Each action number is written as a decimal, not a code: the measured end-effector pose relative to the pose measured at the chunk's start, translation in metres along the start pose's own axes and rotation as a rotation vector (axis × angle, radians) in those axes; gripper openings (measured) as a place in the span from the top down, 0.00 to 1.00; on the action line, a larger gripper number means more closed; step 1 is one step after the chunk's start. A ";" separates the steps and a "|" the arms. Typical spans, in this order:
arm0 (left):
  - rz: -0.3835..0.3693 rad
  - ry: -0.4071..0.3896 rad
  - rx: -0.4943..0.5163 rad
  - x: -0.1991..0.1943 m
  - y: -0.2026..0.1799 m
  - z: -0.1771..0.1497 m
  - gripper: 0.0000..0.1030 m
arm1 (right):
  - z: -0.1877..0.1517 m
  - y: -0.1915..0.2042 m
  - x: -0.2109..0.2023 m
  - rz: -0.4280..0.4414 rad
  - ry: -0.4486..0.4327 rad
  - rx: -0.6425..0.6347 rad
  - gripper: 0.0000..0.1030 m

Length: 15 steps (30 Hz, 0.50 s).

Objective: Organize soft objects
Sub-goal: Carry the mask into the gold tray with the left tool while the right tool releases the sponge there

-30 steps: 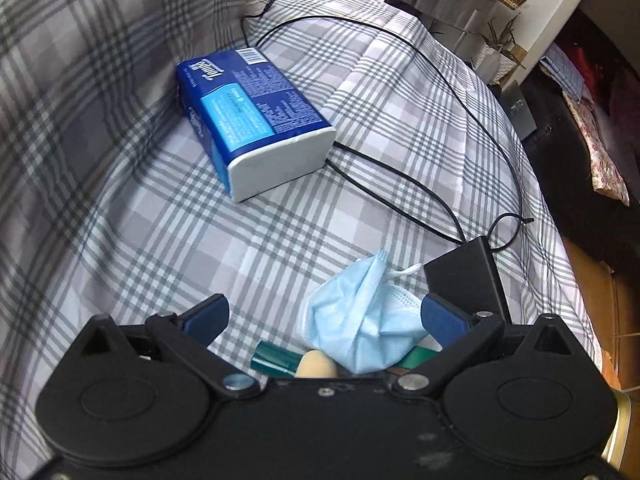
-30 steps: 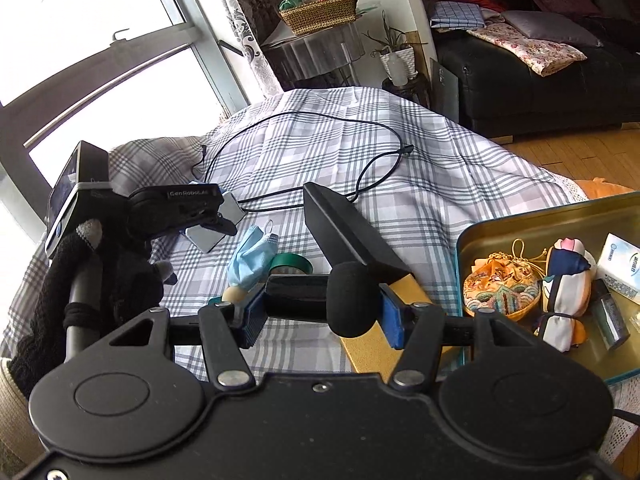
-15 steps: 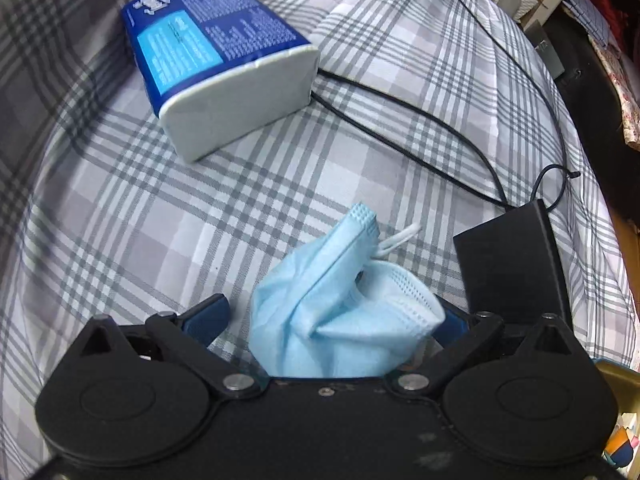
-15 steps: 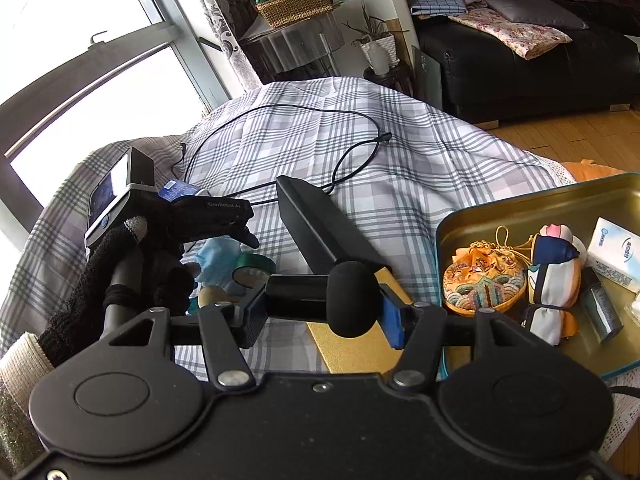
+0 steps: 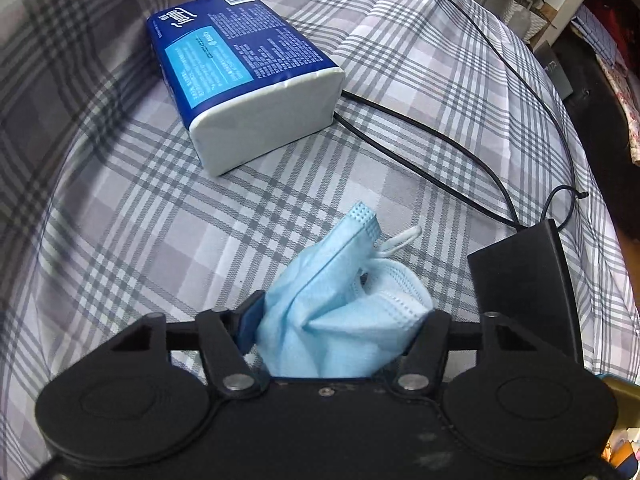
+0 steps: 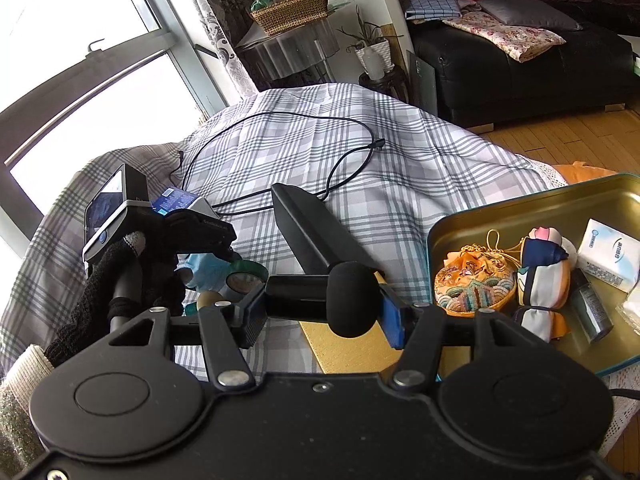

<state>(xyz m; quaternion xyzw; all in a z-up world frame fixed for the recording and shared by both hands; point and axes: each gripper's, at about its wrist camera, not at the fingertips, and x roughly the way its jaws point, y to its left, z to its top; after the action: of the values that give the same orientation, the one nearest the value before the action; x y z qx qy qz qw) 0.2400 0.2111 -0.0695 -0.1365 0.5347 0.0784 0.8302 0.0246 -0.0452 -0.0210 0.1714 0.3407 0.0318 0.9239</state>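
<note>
My left gripper (image 5: 340,328) is shut on a crumpled light blue face mask (image 5: 340,300) and holds it just above the plaid bedspread. The mask also shows in the right wrist view (image 6: 204,270), under the left gripper (image 6: 200,236). My right gripper (image 6: 320,312) is shut on a black microphone (image 6: 320,296) with a foam head and a flat black base (image 6: 308,228). A gold tray (image 6: 520,216) at the right holds an embroidered pouch (image 6: 474,286), a rolled cloth (image 6: 540,280) and a small tissue pack (image 6: 612,256).
A blue tissue pack (image 5: 240,76) lies ahead on the bed. A black cable (image 5: 460,148) loops across the bedspread. A green tape roll (image 6: 244,276) lies by the mask. A gold card (image 6: 344,348) lies under the microphone. A black sofa (image 6: 520,68) stands beyond.
My left gripper has closed on the face mask and lifted it a little off the bed. My right gripper has kept its hold on the microphone and shifted slightly.
</note>
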 end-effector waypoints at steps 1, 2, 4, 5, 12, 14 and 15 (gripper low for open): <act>-0.011 -0.004 -0.004 -0.003 0.002 0.000 0.59 | 0.000 0.000 -0.002 0.000 -0.005 0.000 0.46; -0.025 -0.011 -0.009 -0.006 0.003 -0.002 0.60 | 0.001 -0.001 -0.005 -0.001 -0.011 0.001 0.46; -0.035 -0.030 -0.007 -0.013 0.004 -0.003 0.62 | 0.002 -0.002 -0.010 -0.002 -0.023 0.005 0.46; -0.032 -0.044 -0.003 -0.016 0.003 -0.004 0.62 | 0.002 -0.005 -0.012 -0.004 -0.029 0.010 0.46; -0.083 -0.175 0.071 -0.072 -0.009 -0.017 0.61 | 0.008 -0.024 -0.032 -0.035 -0.086 0.047 0.46; -0.118 -0.203 0.111 -0.092 -0.019 -0.027 0.61 | 0.012 -0.036 -0.037 -0.066 -0.105 0.077 0.46; -0.127 -0.209 0.131 -0.099 -0.024 -0.031 0.61 | 0.013 -0.042 -0.039 -0.084 -0.113 0.092 0.46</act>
<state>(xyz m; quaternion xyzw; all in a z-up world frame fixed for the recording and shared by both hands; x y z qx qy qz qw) 0.1784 0.1797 0.0116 -0.1065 0.4394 0.0042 0.8919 0.0011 -0.0957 -0.0021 0.2010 0.2960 -0.0323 0.9332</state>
